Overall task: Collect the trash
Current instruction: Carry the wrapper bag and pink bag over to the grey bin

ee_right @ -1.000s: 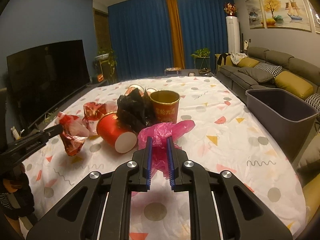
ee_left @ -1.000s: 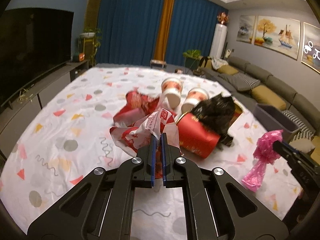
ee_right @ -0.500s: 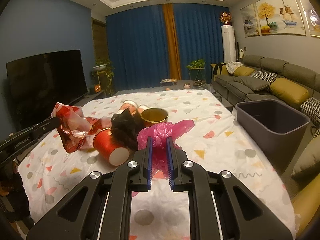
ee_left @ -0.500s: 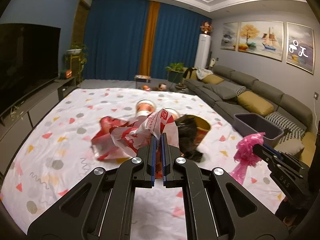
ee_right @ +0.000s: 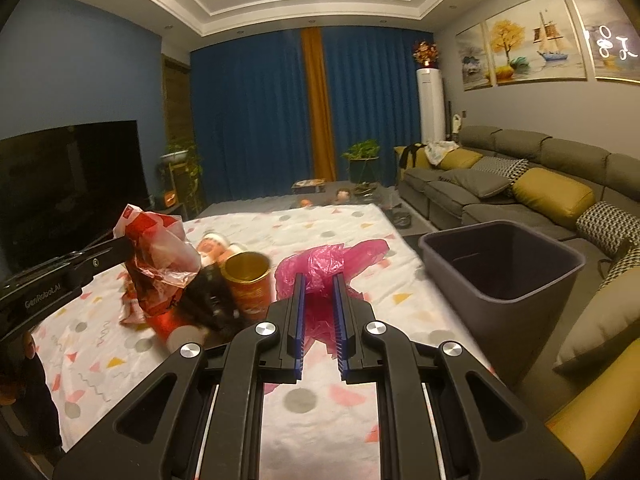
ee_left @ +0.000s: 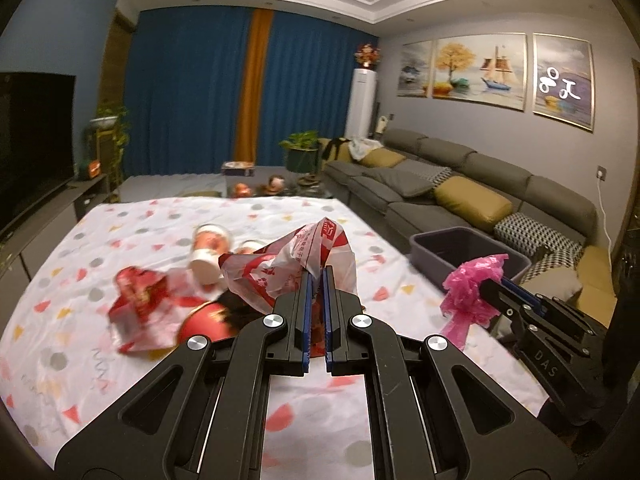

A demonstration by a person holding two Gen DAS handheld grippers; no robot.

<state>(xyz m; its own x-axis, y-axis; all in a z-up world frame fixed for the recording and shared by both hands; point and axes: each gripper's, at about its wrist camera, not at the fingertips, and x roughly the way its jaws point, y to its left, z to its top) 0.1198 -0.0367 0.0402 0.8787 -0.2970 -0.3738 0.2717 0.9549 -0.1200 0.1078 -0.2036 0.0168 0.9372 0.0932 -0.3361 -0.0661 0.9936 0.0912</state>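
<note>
Fingers [ee_left: 304, 312] of the left gripper [ee_left: 315, 280] are pressed nearly together on a crumpled red-and-white printed plastic bag [ee_left: 296, 268], which bulges out above and to the left of their tips and hangs clear of the surface below. Fingers [ee_right: 298, 304] of the right gripper [ee_right: 318, 284] stand a little wider and pinch a bunched translucent pink plastic bag [ee_right: 328, 260]; a loose tail of it spreads away to the right beyond the tips. In the left wrist view the right gripper [ee_left: 486, 286] shows at the right side with the pink bag [ee_left: 472, 292] puffed around its tip; in the right wrist view the left gripper [ee_right: 128, 246] reaches in from the left with the red-and-white bag [ee_right: 160, 248] hanging from it.

Beneath both lies a surface covered by a white sheet with coloured triangles and grey dots [ee_left: 120, 240]; whether it is a bed or a counter cannot be told. Near its middle sits a pile of trash: a red cup with a gold inside [ee_right: 246, 276] standing upright, a crumpled black plastic bag [ee_right: 208, 296] touching its left side, a red cup lying on its side [ee_left: 204, 320], a white-and-red paper cup lying tipped over [ee_left: 208, 248] behind them, and a flattened red wrapper [ee_left: 140, 292], blurred, toward the left edge.

Just off the sheet's right edge stands a dark grey plastic bin [ee_right: 504, 268], open-topped, between the sheet and a grey sofa with mustard cushions [ee_right: 552, 196]
</note>
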